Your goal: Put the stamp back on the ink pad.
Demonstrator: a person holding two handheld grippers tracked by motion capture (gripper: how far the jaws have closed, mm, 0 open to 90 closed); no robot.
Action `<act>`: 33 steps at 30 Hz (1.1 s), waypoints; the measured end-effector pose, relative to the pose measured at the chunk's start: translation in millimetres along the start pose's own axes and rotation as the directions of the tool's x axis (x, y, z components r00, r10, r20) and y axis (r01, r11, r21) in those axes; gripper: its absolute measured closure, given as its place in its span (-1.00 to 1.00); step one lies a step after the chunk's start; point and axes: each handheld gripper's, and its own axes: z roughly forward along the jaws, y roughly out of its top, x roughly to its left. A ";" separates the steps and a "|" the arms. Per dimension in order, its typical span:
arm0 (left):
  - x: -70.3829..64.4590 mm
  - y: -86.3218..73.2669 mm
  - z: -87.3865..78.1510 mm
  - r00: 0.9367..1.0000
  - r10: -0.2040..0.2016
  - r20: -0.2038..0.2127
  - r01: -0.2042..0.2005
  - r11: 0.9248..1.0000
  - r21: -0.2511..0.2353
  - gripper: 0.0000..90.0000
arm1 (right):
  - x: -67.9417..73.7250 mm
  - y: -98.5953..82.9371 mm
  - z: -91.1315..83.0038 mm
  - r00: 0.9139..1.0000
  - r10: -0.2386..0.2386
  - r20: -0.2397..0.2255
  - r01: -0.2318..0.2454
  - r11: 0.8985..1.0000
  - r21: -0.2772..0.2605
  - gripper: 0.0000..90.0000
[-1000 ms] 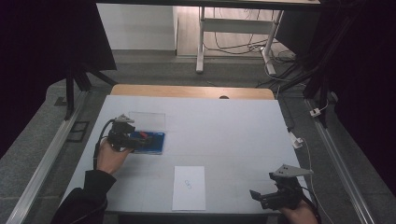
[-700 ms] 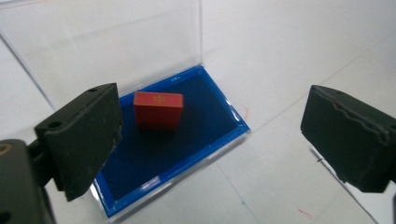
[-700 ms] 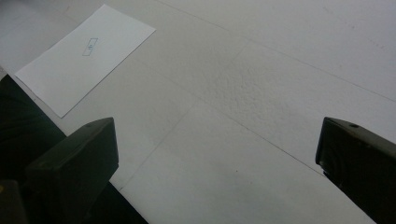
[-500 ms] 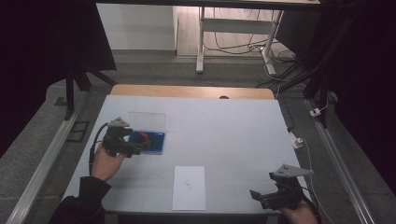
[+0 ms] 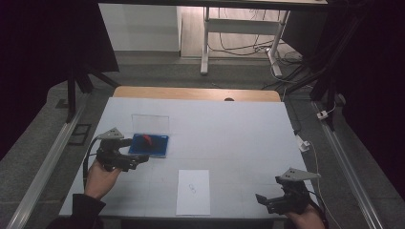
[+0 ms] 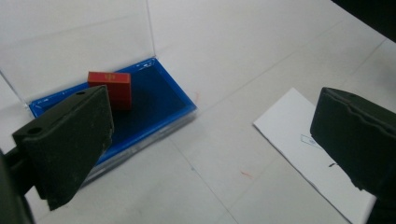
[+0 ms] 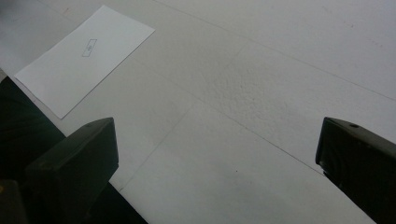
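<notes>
A shallow blue tray (image 5: 154, 148) (image 6: 154, 100) with a clear upright lid (image 5: 150, 122) (image 6: 74, 42) lies on the white table, left of centre. A small red box (image 5: 147, 140) (image 6: 111, 87) rests inside it. My left gripper (image 5: 134, 159) (image 6: 215, 144) hovers just in front of the tray's near left corner, open, nothing between its jaws. A white sheet of paper (image 5: 193, 191) (image 6: 308, 154) (image 7: 84, 56) with a small printed mark lies at the front centre. My right gripper (image 5: 265, 201) (image 7: 219, 163) sits at the front right edge, open and empty.
The white table top (image 5: 229, 138) ends in a wooden strip (image 5: 196, 93) at the far side. Metal rails (image 5: 45, 167) run along both sides. A white plug and cable (image 5: 305, 143) lie at the right edge. Desk legs and cables stand beyond.
My left gripper has drawn back toward the person and slightly left, away from the blue tray, leaving the red box inside. The right gripper has stayed put.
</notes>
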 end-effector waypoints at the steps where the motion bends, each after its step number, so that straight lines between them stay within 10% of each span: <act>1: -1.6 -2.0 -2.7 1.000 0.002 0.001 -0.002 1.000 -0.003 -1.00 | 0.0 0.0 0.0 1.000 0.000 0.000 0.000 1.000 0.000 -1.00; 33: -28.3 -62.7 -61.3 0.999 -0.016 -0.046 0.016 1.000 0.006 -1.00 | 0.0 0.0 0.4 1.000 0.003 0.004 -0.003 1.000 0.000 -1.00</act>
